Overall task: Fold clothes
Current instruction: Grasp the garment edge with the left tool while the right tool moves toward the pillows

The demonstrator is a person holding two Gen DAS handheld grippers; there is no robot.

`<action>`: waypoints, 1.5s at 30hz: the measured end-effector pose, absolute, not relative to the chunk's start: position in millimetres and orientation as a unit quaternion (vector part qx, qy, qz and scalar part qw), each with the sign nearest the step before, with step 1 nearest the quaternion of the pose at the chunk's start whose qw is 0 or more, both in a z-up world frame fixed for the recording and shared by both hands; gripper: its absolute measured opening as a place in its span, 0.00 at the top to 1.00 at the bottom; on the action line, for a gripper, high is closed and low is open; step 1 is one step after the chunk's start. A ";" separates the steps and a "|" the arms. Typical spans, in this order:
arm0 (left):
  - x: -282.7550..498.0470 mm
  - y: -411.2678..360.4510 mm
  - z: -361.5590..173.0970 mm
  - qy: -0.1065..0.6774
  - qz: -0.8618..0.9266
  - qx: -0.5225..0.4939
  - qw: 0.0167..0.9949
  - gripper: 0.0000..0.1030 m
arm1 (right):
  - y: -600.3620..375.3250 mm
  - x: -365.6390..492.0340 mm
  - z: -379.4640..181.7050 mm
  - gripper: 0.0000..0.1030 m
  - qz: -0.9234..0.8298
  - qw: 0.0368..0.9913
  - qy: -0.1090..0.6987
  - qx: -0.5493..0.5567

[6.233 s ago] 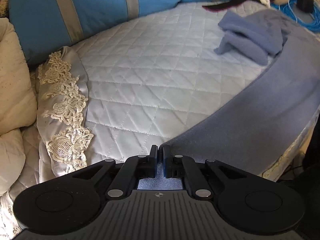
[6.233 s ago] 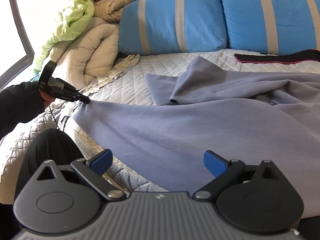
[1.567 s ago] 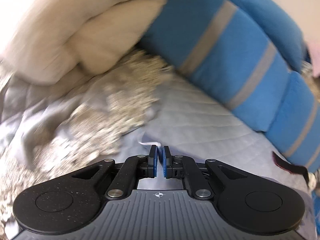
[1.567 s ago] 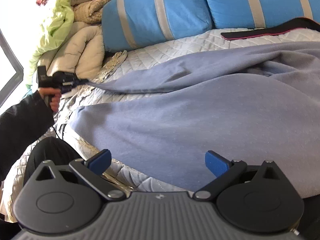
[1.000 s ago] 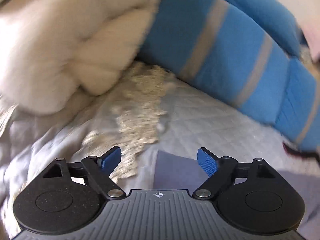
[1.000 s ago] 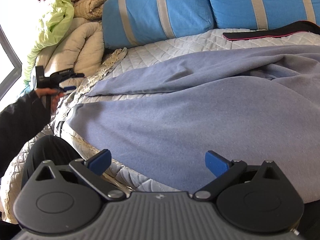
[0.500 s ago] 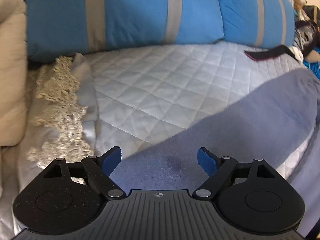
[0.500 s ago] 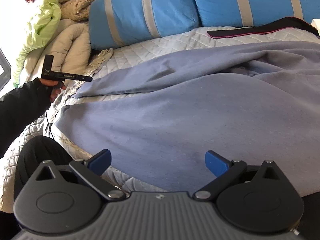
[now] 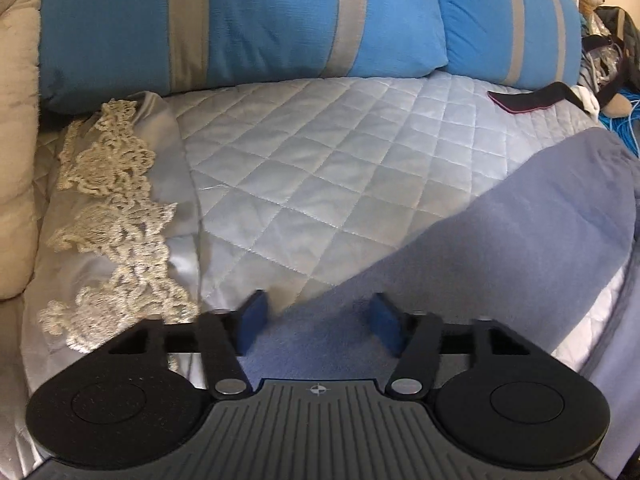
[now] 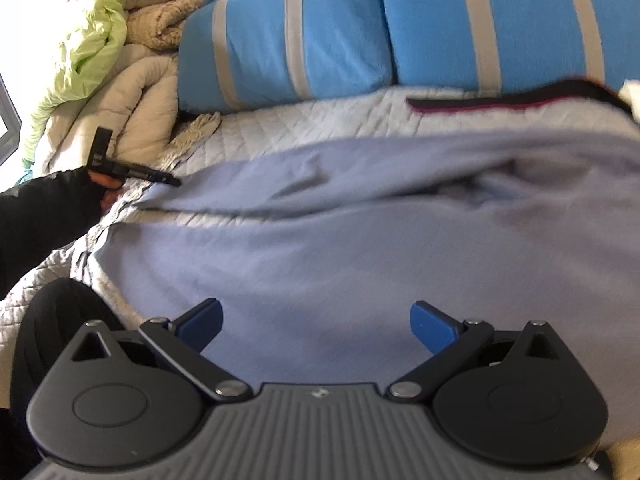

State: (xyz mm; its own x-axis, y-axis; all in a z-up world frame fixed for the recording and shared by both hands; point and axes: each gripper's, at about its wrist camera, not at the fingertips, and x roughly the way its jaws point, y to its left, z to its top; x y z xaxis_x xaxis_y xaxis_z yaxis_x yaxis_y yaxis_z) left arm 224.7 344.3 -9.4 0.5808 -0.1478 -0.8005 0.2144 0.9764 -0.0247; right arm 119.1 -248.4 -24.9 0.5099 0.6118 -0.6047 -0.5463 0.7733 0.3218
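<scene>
A large grey-blue fleece garment (image 10: 360,248) lies spread over the quilted bed, with one folded-over strip along its far edge. In the left wrist view its corner (image 9: 480,248) lies between the fingers. My left gripper (image 9: 318,322) is open with the jaws partly closed around that corner, not pinching it. It also shows in the right wrist view (image 10: 176,181) at the strip's left end. My right gripper (image 10: 316,326) is wide open and empty, just above the near part of the garment.
Blue pillows with grey stripes (image 9: 248,24) line the far side of the bed. A lace-trimmed cover (image 9: 116,216) and beige quilts (image 10: 136,104) lie at the left. A black and pink strap (image 10: 500,100) lies at the far right. The quilted bedspread (image 9: 320,152) shows beyond the garment.
My left gripper carried a garment edge toward the pillows and let it go. It then swung back over the folded corner, and its jaws are narrowing. My right gripper stayed open and shifted slightly.
</scene>
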 end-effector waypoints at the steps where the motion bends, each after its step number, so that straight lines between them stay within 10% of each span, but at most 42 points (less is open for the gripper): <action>1: 224.2 344.5 -8.4 0.447 -0.103 0.037 0.888 0.69 | -255.3 125.1 -21.2 0.00 0.327 0.872 0.363 0.041; 6: 218.5 329.6 -5.7 0.447 -0.092 0.075 0.886 0.92 | -294.6 160.5 -2.7 0.00 0.277 0.893 0.354 0.018; 21: 216.0 308.3 -9.9 0.450 -0.051 0.111 0.885 0.93 | -409.9 297.5 -7.9 0.04 0.141 0.930 0.327 -0.090; 41: 210.1 307.3 -14.0 0.431 -0.026 0.086 0.898 0.93 | -461.1 457.6 -78.6 0.38 0.203 0.893 0.393 -0.086; 44: 209.9 304.8 -13.8 0.429 -0.026 0.096 0.898 0.93 | -463.6 460.4 -80.8 0.73 0.227 0.886 0.398 -0.067; 45: 209.5 304.6 -13.6 0.428 -0.026 0.098 0.898 0.93 | -463.4 459.3 -80.2 1.00 0.231 0.886 0.396 -0.065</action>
State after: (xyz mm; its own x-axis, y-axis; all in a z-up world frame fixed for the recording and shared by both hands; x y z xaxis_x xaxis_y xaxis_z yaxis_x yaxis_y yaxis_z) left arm 209.5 304.6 -13.6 0.6322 0.0365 -0.7739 0.1312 0.9794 0.1534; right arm 459.3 -463.4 -80.2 0.5797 0.3583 -0.7319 -0.4615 0.8846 0.0675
